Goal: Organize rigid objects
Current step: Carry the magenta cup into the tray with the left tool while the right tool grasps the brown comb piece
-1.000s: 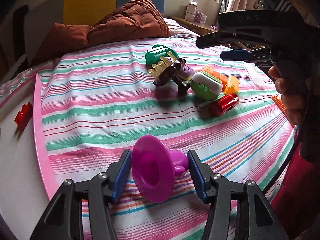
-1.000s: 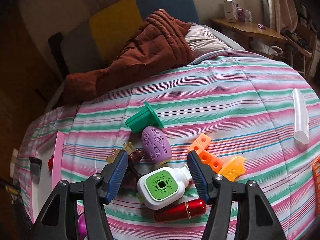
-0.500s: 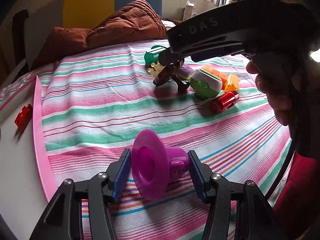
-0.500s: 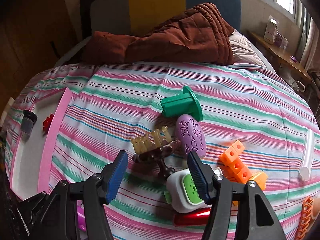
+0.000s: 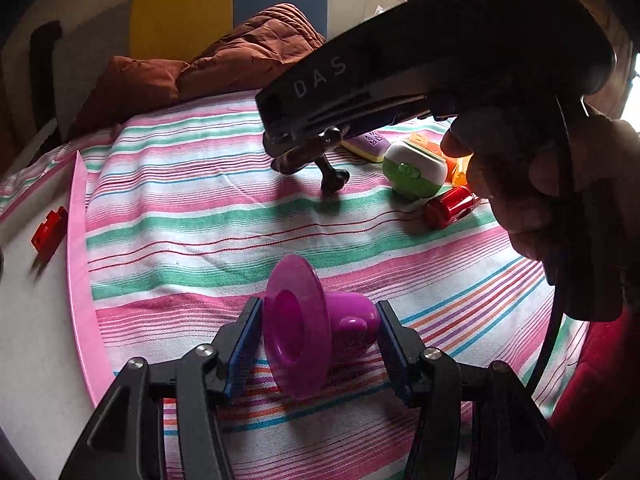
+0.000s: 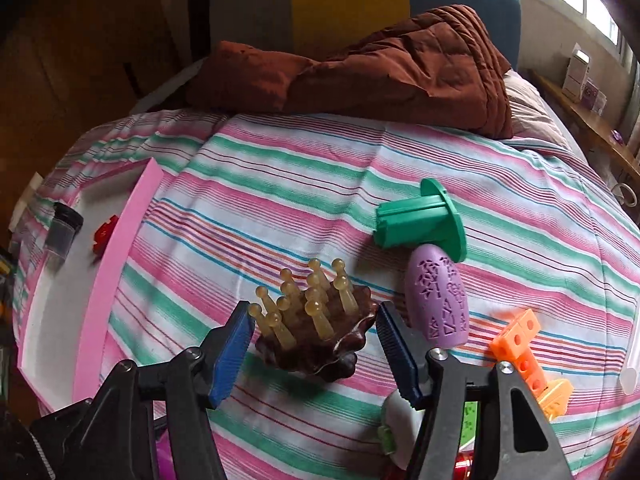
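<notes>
Here the left tongs pinch a magenta flanged cup, lifted just above the striped bed near the pink-edged tray. The right tongs stand spread around the brown massage comb, pads not yet touching it. Closing on its scalloped rim could, I judge, tip it or catch the pegs, knocking the purple oval just right.

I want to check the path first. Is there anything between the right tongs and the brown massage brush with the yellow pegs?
Nothing visible stands in the way. The brown massage brush lies on the striped sheet, between the open fingers of the right tongs, with a gap at each side. The purple oval piece lies outside, to the right.
</notes>
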Available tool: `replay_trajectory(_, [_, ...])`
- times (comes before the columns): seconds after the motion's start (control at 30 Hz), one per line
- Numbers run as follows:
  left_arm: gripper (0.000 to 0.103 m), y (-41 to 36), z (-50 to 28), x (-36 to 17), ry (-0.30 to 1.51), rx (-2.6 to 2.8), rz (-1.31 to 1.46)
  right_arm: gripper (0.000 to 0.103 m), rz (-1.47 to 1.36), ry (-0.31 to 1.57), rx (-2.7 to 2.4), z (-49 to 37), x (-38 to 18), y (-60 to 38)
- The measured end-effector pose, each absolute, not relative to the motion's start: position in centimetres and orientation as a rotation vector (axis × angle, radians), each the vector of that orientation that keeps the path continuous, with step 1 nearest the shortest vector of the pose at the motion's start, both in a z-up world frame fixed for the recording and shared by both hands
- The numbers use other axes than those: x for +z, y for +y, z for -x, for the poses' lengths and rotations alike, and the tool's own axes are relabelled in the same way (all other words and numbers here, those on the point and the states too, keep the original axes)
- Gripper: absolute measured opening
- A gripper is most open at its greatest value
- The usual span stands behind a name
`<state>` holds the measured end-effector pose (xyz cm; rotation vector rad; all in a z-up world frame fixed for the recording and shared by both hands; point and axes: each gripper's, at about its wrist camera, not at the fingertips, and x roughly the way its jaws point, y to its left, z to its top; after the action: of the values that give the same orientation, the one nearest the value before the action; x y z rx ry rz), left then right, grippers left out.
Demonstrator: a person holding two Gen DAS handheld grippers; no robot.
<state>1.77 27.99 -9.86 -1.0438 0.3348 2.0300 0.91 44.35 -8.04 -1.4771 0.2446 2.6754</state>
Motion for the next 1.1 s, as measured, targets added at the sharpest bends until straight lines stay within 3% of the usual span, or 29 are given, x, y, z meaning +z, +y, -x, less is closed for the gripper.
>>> replay_trajectory(0.63, [0.056, 23.6, -2.0, -4.5, 0.182, 2.044, 1.089, 0.062, 1.538, 0.331, 2.651, -0.7, -8.9, 44.4])
replay_trajectory(0.9, [0.056, 17.6, 2.2, -1.0, 0.031, 2.192, 1.098, 0.062, 1.532, 0.292, 2.648, -0.8, -9.0, 43.9])
replay_trajectory(1.1, [0.056, 12.0, 8.7, -2.5, -0.11, 2.339, 1.247, 0.062, 1.533, 0.247, 2.65, -0.7, -9.0, 43.5])
